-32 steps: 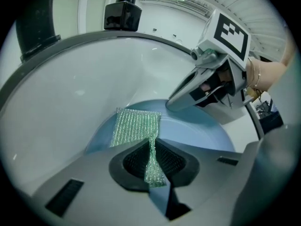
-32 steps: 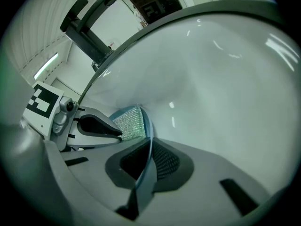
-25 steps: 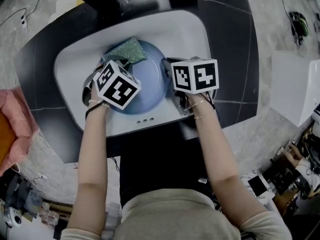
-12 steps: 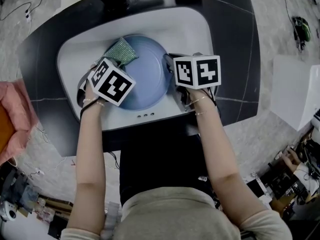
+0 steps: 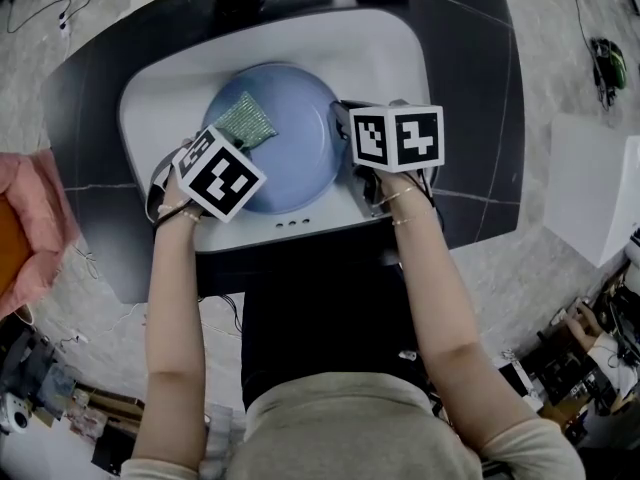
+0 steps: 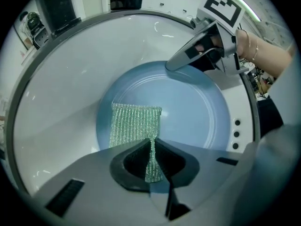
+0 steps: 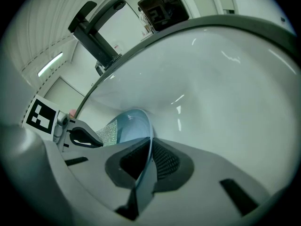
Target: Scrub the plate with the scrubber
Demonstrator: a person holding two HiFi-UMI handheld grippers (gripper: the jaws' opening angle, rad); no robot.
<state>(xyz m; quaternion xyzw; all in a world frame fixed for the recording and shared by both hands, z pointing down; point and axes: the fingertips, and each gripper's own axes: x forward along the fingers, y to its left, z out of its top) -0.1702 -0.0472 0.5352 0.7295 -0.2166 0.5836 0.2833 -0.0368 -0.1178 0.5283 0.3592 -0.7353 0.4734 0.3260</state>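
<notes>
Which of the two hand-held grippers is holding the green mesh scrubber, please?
The left hand-held gripper: its jaws pinch the green mesh scrubber lying on the round blue plate, whereas the right hand-held gripper clamps the plate's rim.

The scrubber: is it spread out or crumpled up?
Spread: the scrubber is a flat rectangle on the plate, one end pinched in the left gripper.

Left gripper (image 6: 151,146) points steeply down, jaws pinched on the scrubber (image 6: 134,124). Right gripper (image 7: 149,149) angled down, jaws clamped on the plate (image 7: 134,126) rim. Forearms (image 5: 178,298) extended forward.
</notes>
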